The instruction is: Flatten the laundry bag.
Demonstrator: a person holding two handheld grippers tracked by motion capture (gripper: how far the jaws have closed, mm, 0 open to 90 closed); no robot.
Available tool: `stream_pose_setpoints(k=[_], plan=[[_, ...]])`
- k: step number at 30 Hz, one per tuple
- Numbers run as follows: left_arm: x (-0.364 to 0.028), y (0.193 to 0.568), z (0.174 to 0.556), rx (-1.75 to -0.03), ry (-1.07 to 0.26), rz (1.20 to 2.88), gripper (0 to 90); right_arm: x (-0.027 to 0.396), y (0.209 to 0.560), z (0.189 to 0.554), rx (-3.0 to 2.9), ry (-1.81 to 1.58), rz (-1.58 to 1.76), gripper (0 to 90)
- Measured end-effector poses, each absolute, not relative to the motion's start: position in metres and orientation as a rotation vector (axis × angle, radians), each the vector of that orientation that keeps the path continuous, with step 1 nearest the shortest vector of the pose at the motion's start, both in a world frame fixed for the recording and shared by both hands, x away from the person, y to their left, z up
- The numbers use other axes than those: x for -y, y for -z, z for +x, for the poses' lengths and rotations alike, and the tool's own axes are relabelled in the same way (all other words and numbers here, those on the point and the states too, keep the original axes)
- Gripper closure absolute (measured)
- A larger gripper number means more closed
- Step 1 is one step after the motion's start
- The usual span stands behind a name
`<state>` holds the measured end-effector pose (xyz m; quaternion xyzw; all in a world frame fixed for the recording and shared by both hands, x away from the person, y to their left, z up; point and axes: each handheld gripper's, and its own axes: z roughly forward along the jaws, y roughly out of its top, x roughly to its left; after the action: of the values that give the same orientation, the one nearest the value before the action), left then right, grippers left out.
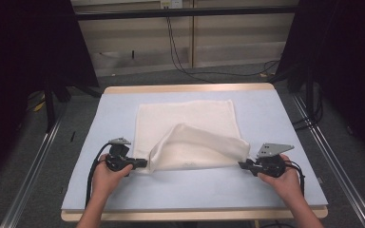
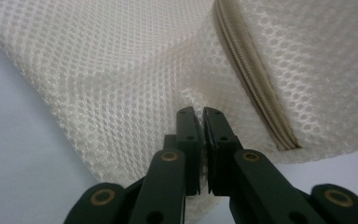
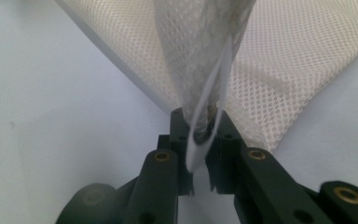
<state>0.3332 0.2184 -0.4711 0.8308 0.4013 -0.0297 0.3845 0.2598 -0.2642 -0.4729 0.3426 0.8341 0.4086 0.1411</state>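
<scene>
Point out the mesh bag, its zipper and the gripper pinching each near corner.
mesh bag (image 1: pixel 190 118), high view, flat far half.
zipper (image 2: pixel 254 77), left gripper view, mid-length of the tape.
left gripper (image 1: pixel 141 163), high view, jaw tips at the bag's corner.
right gripper (image 1: pixel 243 165), high view, jaw tips at the corner.

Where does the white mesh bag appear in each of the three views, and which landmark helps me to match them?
High view: the mesh bag lies mid-table, its near edge lifted between both grippers.
Left gripper view: it covers the upper part, zipper at right, pinched by the left gripper.
Right gripper view: a bunched corner rises from the right gripper.
Shared landmark: the pale blue table cover.
</scene>
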Motion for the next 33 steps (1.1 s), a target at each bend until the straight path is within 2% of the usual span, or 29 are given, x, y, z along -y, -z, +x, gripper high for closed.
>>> stream_pose_setpoints(k=[4, 6, 10, 12, 17, 25, 30, 33], plan=[[-0.22, 0.471, 0.332, -1.016, 0.068, 2.122, 86.0, 0.268, 0.473, 0.257, -2.405, -1.185, 0.994, 80.5], [-0.219, 0.472, 0.331, -1.019, 0.059, 2.122, 85.9, 0.271, 0.472, 0.256, -2.381, -1.188, 1.015, 74.6], [-0.219, 0.471, 0.33, -1.011, 0.058, 2.133, 85.9, 0.281, 0.47, 0.255, -2.357, -1.206, 1.05, 72.2], [-0.22, 0.472, 0.33, -1.014, 0.059, 2.128, 85.9, 0.285, 0.469, 0.253, -2.362, -1.164, 1.056, 68.0], [-0.217, 0.471, 0.33, -1.014, 0.048, 2.146, 85.9, 0.301, 0.467, 0.258, -2.267, -1.187, 1.18, 70.4], [-0.216, 0.472, 0.329, -1.004, 0.036, 2.154, 85.9, 0.293, 0.464, 0.278, -2.227, -1.16, 1.212, 68.3], [-0.215, 0.471, 0.328, -0.994, 0.02, 2.16, 85.8, 0.276, 0.462, 0.29, -2.221, -1.266, 1.2, 62.3], [-0.215, 0.471, 0.327, -0.997, 0.016, 2.157, 85.5, 0.267, 0.463, 0.29, -2.294, -1.335, 1.142, 61.7]])
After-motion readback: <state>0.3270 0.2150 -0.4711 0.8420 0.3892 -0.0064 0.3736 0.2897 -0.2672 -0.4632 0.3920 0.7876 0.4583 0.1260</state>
